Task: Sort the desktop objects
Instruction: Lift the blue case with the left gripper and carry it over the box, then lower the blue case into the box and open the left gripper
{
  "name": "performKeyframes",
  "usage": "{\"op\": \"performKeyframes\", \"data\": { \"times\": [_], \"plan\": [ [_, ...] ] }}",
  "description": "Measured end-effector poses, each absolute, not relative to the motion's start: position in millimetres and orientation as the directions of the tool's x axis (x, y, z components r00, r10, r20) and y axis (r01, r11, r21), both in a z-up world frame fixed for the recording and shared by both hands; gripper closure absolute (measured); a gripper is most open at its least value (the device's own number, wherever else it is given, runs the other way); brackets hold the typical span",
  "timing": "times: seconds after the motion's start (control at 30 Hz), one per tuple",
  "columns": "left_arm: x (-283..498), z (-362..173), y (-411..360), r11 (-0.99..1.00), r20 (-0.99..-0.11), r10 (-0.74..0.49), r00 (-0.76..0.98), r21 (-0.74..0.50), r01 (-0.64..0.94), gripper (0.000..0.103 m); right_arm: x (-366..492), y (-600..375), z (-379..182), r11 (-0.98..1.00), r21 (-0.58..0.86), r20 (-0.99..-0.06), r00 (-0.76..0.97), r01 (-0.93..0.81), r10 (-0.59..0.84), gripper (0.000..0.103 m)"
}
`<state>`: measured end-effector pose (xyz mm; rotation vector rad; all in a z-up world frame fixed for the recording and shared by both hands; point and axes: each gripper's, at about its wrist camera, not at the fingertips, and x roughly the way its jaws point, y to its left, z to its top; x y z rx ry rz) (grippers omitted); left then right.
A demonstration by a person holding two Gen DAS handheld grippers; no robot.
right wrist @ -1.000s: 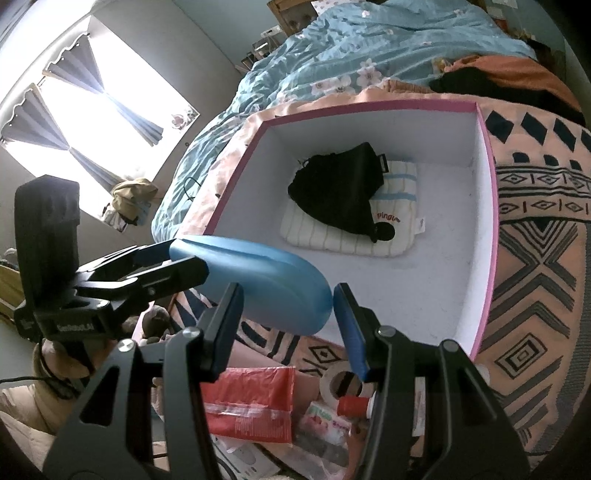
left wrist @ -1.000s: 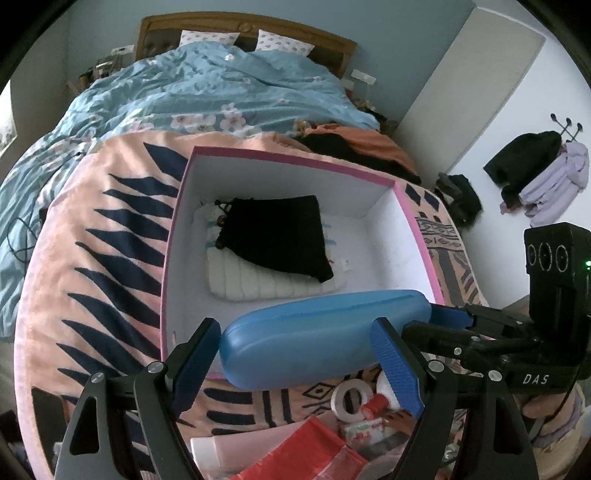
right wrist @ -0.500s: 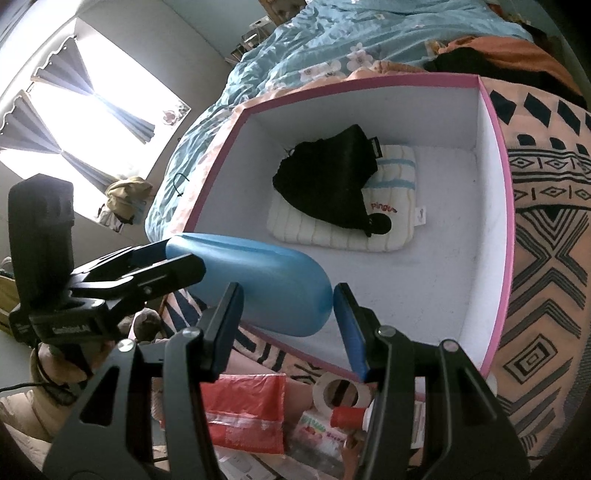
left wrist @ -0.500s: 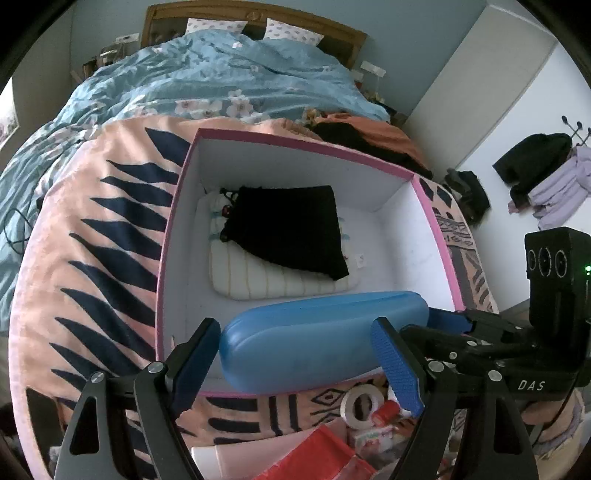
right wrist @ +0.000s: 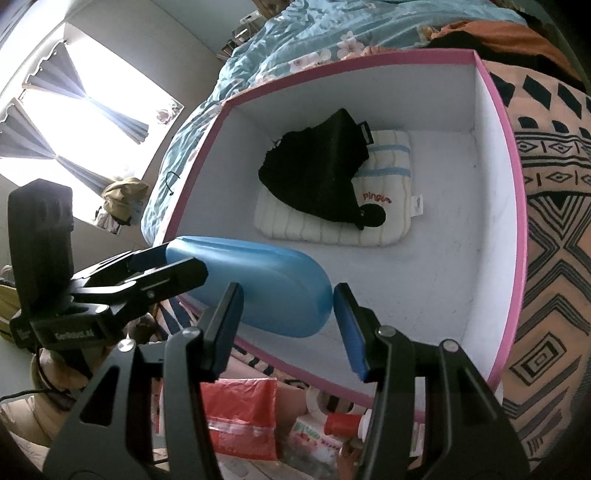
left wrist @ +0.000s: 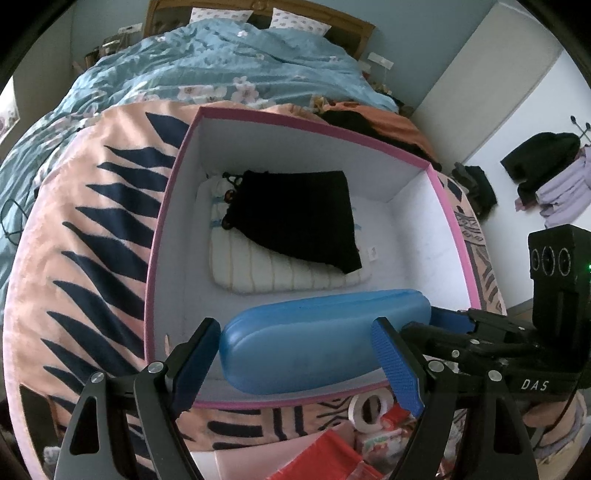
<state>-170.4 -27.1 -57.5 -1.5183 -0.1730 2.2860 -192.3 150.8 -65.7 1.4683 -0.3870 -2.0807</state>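
While the blue case hangs over the near edge of the box, its long axis spans both grippers: left gripper clamps one end, right gripper the other, half-open.

a home bedroom: a bed with a wooden headboard, two pillows and a blue flowered quilt fills the far end. clothes hang on a wall rack, a curtained window lets in daylight, and a patterned blanket covers the near surface.
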Motion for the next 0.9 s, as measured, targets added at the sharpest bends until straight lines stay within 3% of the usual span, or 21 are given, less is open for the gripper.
{"op": "performKeyframes", "data": {
  "times": [0.47, 0.9],
  "plan": [
    [-176, -75, -28, -0.926, -0.88, 0.36, -0.311, -0.294, -0.239, 0.019, -200, 147, -83, -0.805, 0.538, -0.78, -0.214, 0.252, -0.588, 0.049],
    [-177, -84, -7, -0.94, -0.904, 0.256, -0.343, -0.15, -0.307, 0.019, -211, 139, -110, -0.843, 0.489, -0.83, -0.179, 0.224, -0.529, 0.054]
  ]
}}
